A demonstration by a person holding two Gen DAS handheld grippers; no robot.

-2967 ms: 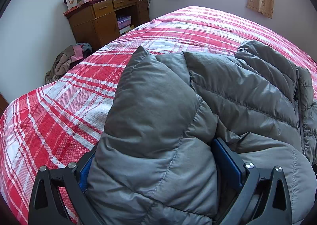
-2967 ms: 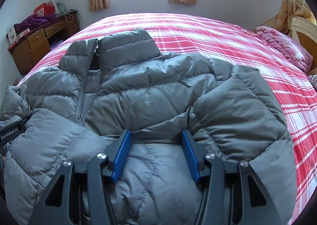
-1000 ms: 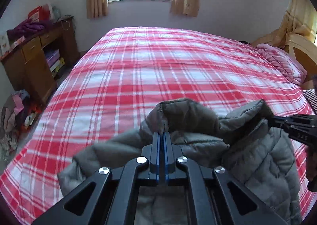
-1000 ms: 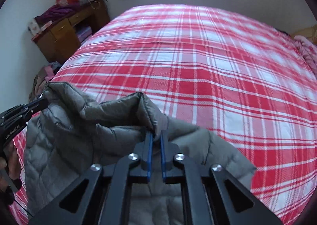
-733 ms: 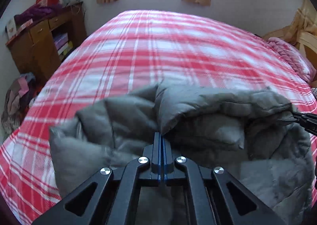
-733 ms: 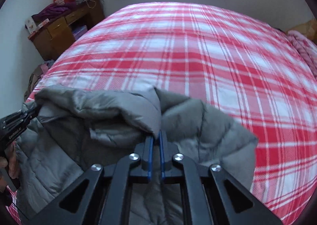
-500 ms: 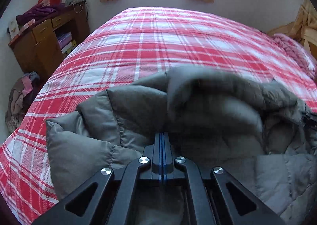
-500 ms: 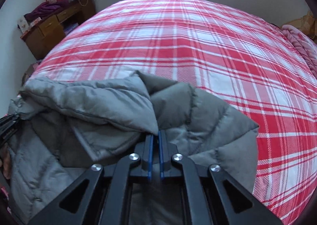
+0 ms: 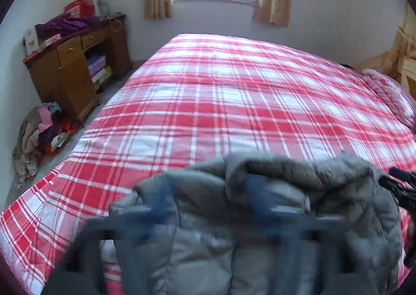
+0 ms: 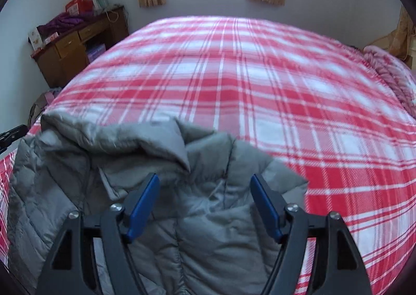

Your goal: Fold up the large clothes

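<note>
A grey puffer jacket (image 9: 260, 243) lies folded over itself on the near part of the red plaid bed (image 9: 234, 92). My left gripper (image 9: 209, 191) is blurred; its jaws are opening, and its blue pads (image 9: 161, 191) stand wide apart on either side of the jacket's folded edge without pressing it. In the right wrist view the jacket (image 10: 117, 154) bunches below my right gripper (image 10: 205, 204). Its jaws are opening too, and the blue pads (image 10: 145, 204) are clear of the cloth between them. Each gripper shows at the edge of the other's view: right gripper (image 9: 400, 188), left gripper (image 10: 10, 136).
A wooden desk (image 9: 70, 69) piled with boxes and purple cloth stands left of the bed. A heap of clothes (image 9: 39, 131) lies on the floor beside it. A pink quilt (image 9: 390, 94) sits at the bed's right end. The bed's far half is bare plaid cover.
Both grippers were shut on the jacket's edge and carried it over itself. Now both have let go with their jaws apart, and the jacket rests folded on the bed.
</note>
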